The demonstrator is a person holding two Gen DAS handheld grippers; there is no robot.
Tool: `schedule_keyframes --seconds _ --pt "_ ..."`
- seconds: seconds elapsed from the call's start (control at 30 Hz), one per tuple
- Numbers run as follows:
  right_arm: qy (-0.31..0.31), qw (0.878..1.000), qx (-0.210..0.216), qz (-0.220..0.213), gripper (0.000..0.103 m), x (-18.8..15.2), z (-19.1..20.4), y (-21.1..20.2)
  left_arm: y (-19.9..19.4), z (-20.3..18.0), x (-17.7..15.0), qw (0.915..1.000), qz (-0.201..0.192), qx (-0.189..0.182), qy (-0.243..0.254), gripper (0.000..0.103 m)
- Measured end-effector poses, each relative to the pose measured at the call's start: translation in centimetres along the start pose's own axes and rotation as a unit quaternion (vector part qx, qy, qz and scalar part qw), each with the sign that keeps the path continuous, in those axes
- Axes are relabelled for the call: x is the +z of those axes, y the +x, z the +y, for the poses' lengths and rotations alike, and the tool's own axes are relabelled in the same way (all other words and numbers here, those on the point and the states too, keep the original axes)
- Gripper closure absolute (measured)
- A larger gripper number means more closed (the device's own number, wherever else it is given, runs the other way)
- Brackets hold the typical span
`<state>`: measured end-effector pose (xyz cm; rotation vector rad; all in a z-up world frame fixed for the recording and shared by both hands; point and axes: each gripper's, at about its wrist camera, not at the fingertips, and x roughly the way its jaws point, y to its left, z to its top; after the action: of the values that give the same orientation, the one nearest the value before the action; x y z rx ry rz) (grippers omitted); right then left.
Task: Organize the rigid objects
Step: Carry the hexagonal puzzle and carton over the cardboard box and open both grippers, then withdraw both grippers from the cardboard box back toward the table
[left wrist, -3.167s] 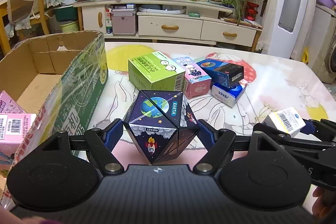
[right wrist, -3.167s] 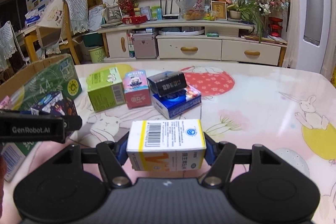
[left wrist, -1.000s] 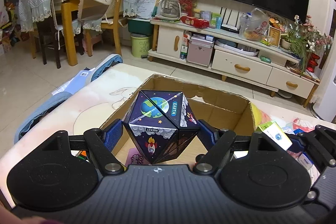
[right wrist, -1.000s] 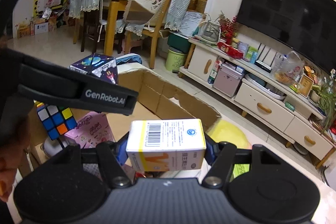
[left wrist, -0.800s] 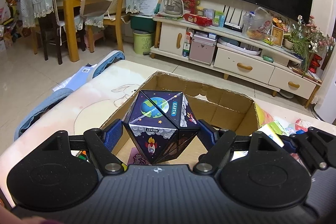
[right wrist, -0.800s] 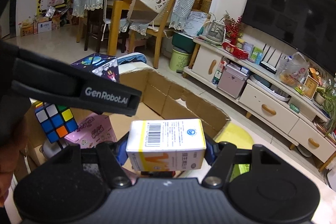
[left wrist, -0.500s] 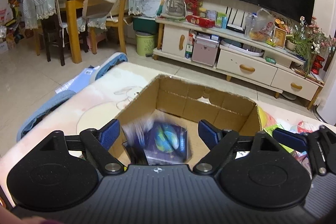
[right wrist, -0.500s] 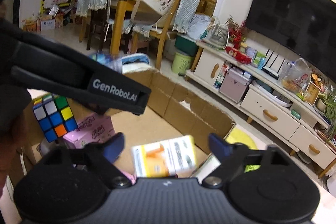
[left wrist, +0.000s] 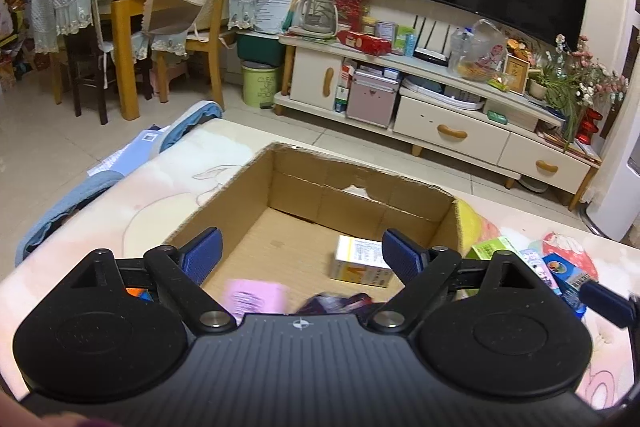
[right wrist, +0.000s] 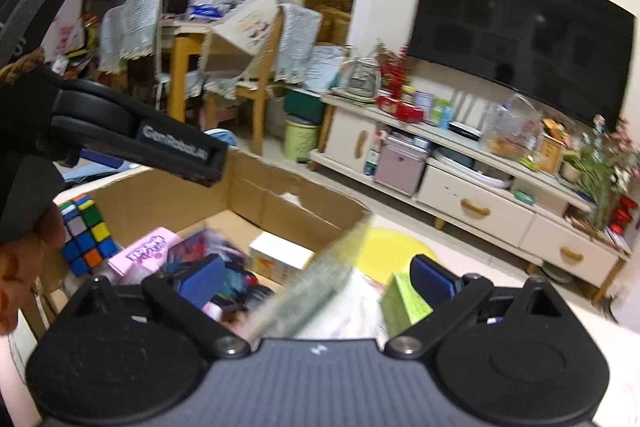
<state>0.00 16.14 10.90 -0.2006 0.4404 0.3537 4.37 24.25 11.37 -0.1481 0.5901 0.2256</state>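
The open cardboard box (left wrist: 360, 183) stands on the table below both grippers. Inside it lie the white-and-yellow carton (left wrist: 360, 261), a pink box (left wrist: 256, 297) and the dark space-print cube (left wrist: 336, 301), blurred at the near edge. My left gripper (left wrist: 302, 253) hangs open over the box with nothing between its pads. The right gripper (right wrist: 316, 277) is over the box's right wall (right wrist: 280, 203), its jaws opening and empty. In the right wrist view the carton (right wrist: 280, 259), the cube (right wrist: 200, 247), the pink box (right wrist: 144, 253) and a Rubik's cube (right wrist: 86, 233) lie in the box.
Outside the box's right wall lie a green box (left wrist: 494, 251) and blue and pink boxes (left wrist: 560, 267) on the patterned table (left wrist: 140, 195). A finger of the left gripper (right wrist: 176, 155) crosses the right wrist view above the box. A TV cabinet (left wrist: 452, 131) and chairs stand behind.
Both grippers opened and dropped their loads: the space cube and the white-and-yellow carton fell into the cardboard box. The right gripper shifted right, over the box's wall.
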Motion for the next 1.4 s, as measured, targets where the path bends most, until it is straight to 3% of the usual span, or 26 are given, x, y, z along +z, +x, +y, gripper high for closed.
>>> schedule_keyframes --seconds 0.53,0.93,1.17,1.4 --pt "0.086 0.992 -0.093 0.007 0.004 -6.7 -6.6 -3.6 -0.3 -2.7 -1.4 0.9976 -0.007 -0.046 0.052 0.000" --pt "0.124 0.981 -0.148 0.029 0.004 -11.3 -12.5 -1.7 -0.9 -3.9 -2.7 0.9923 -0.005 -0.076 0.097 0.000" --pt "0.093 0.986 -0.123 0.062 0.002 -12.5 -16.0 1.7 -0.6 -4.3 -3.4 0.9882 0.004 -0.089 0.125 0.000" --pt "0.071 0.991 -0.094 0.066 0.001 -12.5 -18.9 4.5 -0.8 -5.0 -3.7 0.9845 0.005 -0.107 0.139 0.000"
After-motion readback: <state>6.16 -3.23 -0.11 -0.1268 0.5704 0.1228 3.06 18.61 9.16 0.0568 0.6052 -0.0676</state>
